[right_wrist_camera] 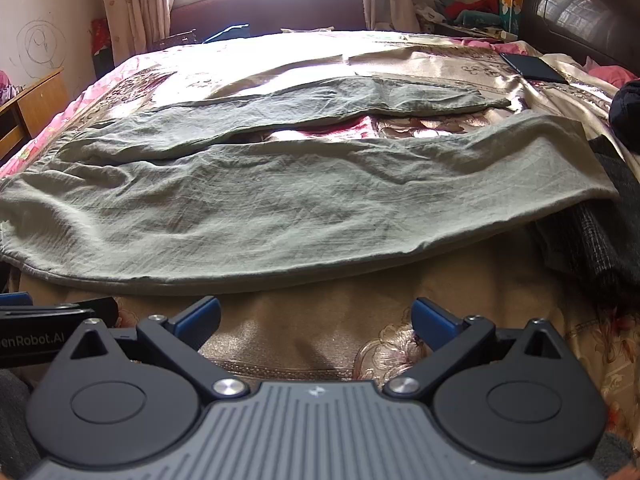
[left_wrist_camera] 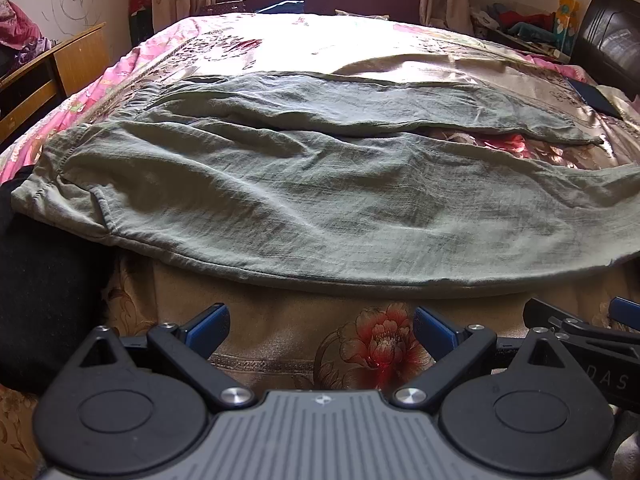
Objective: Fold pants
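Observation:
Grey-green pants [left_wrist_camera: 304, 196] [right_wrist_camera: 280, 208] lie spread flat across the floral bedspread, waistband at the left, both legs running to the right with a gap between them. My left gripper [left_wrist_camera: 322, 326] hovers open just short of the near leg's lower edge, nothing between its blue fingers [left_wrist_camera: 208, 330]. My right gripper [right_wrist_camera: 316, 318] is likewise open and empty, held a little before the same edge. Each gripper shows at the side of the other's view: the right gripper [left_wrist_camera: 580, 324] and the left gripper [right_wrist_camera: 48, 316].
The bed [left_wrist_camera: 280, 344] fills both views. A dark garment [left_wrist_camera: 44, 288] lies at the near left, dark checked clothes [right_wrist_camera: 600, 240] at the right. A dark flat phone-like object [right_wrist_camera: 532, 66] rests far right. A wooden desk [left_wrist_camera: 52, 76] and dark headboard [right_wrist_camera: 580, 4] flank the bed.

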Demonstrator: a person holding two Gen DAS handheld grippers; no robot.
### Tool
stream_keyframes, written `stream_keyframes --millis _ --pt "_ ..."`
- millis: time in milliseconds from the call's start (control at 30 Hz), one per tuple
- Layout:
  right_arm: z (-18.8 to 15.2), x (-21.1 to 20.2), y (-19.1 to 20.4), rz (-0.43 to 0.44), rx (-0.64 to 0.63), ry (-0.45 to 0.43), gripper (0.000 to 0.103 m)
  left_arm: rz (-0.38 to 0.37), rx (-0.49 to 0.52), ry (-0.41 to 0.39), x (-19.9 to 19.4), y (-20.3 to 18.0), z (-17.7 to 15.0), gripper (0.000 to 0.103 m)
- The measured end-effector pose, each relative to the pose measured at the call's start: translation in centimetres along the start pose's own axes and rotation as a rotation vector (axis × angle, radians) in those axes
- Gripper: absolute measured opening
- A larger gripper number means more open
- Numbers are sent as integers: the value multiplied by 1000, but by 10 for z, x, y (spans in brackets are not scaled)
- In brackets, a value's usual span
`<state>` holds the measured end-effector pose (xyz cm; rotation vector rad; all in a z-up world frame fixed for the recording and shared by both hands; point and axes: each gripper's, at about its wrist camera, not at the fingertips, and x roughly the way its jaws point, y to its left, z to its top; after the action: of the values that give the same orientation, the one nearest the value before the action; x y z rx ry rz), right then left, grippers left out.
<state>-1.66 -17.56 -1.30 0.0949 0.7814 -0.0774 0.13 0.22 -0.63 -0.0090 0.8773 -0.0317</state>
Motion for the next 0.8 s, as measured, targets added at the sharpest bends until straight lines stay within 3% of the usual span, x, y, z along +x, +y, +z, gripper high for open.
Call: stream_keyframes --millis 700,800 --pt "4 -4 -6 20 28 -6 101 -4 23 -19 -4 -3 2 103" --pt "13 -15 -17 18 36 -29 100 -28 50 -50 -11 -11 6 103"
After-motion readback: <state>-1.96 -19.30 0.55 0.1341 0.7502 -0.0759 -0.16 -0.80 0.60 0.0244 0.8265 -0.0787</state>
